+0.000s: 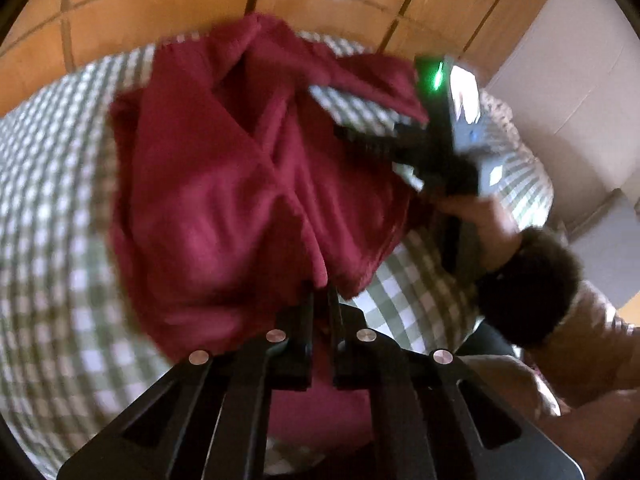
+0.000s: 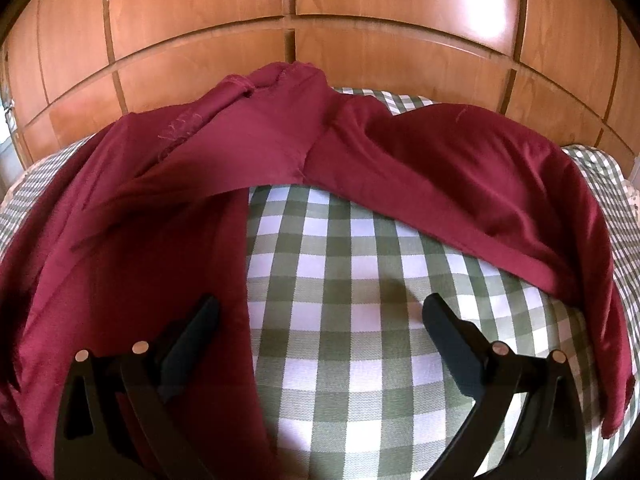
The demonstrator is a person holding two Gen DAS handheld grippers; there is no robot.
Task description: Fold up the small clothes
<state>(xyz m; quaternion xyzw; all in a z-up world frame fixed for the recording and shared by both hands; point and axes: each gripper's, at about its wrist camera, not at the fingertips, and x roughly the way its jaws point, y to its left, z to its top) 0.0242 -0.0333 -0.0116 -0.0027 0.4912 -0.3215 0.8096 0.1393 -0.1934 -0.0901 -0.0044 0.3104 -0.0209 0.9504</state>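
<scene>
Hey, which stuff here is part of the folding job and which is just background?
Part of the job:
- maroon garment
- left gripper, shut on the garment's edge
- right gripper, open over the cloth

Just there:
- green checked cloth underneath
- wooden cabinet doors behind

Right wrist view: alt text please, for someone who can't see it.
The open right gripper hovers over a green-and-white checked cloth, jaws wide apart and holding nothing. A dark red garment lies crumpled in an arc around the bare patch ahead, with wooden cabinet doors behind.
</scene>
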